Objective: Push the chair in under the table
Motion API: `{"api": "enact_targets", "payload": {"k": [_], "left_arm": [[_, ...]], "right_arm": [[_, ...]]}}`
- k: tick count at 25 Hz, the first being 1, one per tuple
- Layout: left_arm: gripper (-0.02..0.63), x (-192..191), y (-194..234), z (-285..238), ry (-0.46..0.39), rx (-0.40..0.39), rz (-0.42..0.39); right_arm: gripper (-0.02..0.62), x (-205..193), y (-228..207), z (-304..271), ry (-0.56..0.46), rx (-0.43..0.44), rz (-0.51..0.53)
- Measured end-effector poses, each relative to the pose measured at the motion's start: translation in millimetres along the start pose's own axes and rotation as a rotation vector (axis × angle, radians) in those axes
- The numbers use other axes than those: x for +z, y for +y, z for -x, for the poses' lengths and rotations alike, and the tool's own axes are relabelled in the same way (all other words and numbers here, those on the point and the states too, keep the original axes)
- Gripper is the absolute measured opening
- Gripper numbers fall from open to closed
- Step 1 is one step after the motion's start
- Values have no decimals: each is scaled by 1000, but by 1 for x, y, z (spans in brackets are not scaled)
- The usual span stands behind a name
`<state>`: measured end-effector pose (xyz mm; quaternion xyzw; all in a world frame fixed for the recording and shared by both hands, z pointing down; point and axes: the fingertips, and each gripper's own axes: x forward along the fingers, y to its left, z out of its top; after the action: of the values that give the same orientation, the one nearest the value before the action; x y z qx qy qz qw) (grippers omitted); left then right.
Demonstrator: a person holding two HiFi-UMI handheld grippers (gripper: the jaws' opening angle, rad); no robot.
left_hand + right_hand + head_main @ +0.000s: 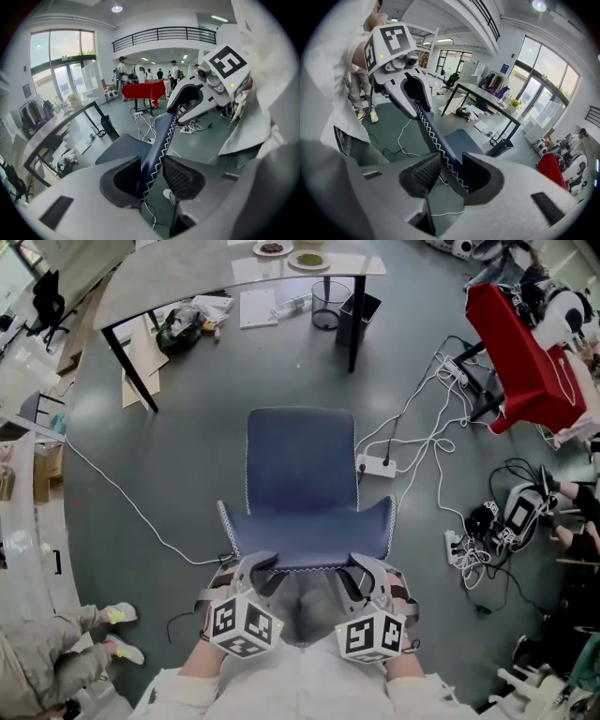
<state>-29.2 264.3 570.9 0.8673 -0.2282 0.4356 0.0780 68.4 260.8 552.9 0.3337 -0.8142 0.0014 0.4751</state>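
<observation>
Gripper views: fingers of my L gripper & R gripper each pinched chair backrest's top edge. Only head view showed chair standing apart from table.

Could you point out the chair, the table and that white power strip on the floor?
blue chair point(300, 460): head view, middle of the seat.
grey table point(178, 277): head view, bare part of the tabletop.
white power strip point(377, 465): head view, middle of its body.
</observation>
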Motion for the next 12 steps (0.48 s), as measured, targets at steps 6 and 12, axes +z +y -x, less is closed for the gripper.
{"api": "enact_targets", "payload": {"k": [6,12], "left_arm": [[152,2,2,-1,-12,-31,4],[152,0,11,-5,0,-17,10]], "right_arm": [[130,0,-2,-2,10,-6,-18],[130,1,-6,-10,10,-22,-31]]}}
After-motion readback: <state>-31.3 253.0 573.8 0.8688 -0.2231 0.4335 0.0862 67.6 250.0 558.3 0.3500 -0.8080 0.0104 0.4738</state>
